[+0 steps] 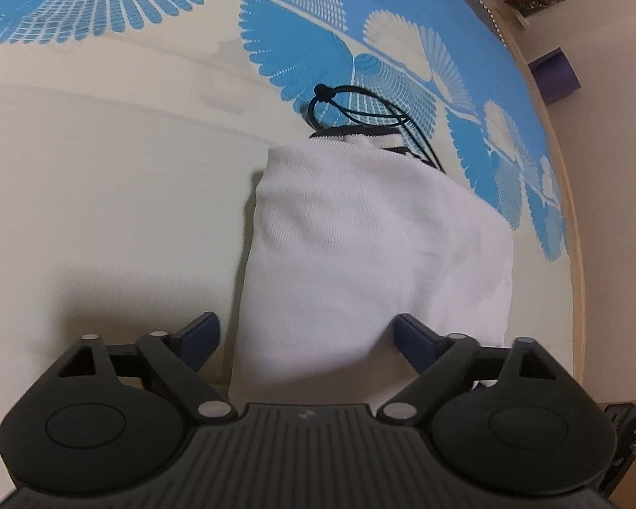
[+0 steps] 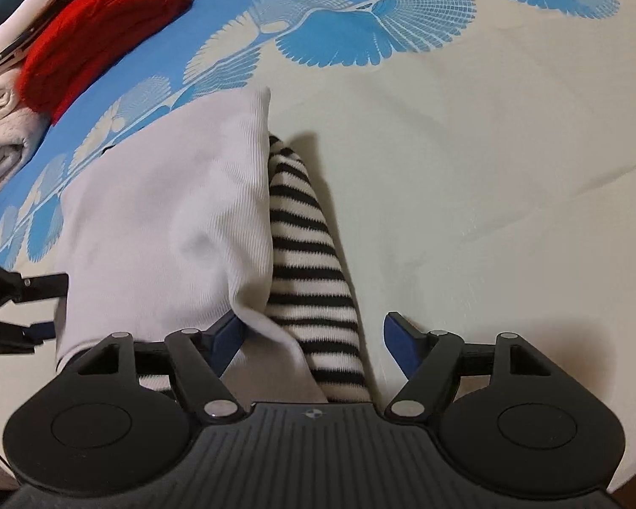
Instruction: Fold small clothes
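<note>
Cream-and-blue bedsheet [image 1: 106,212] bears a folded white garment [image 1: 360,246], both claws, left claw [image 1: 305,335] and right claw [image 2: 313,339], spread wide, gripping nothing.

striped garment [image 2: 313,280] mostly hidden under white cloth [image 2: 165,229], red fabric [image 2: 101,29] cropped

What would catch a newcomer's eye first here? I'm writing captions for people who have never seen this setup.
The white ribbed garment lies folded in the middle of the cream sheet with bright blue fan patterns, and a black-and-white striped piece pokes out along its edge. A black drawstring loops out at its far end. A red folded knit sits at the bed's far left in the right wrist view.
</note>
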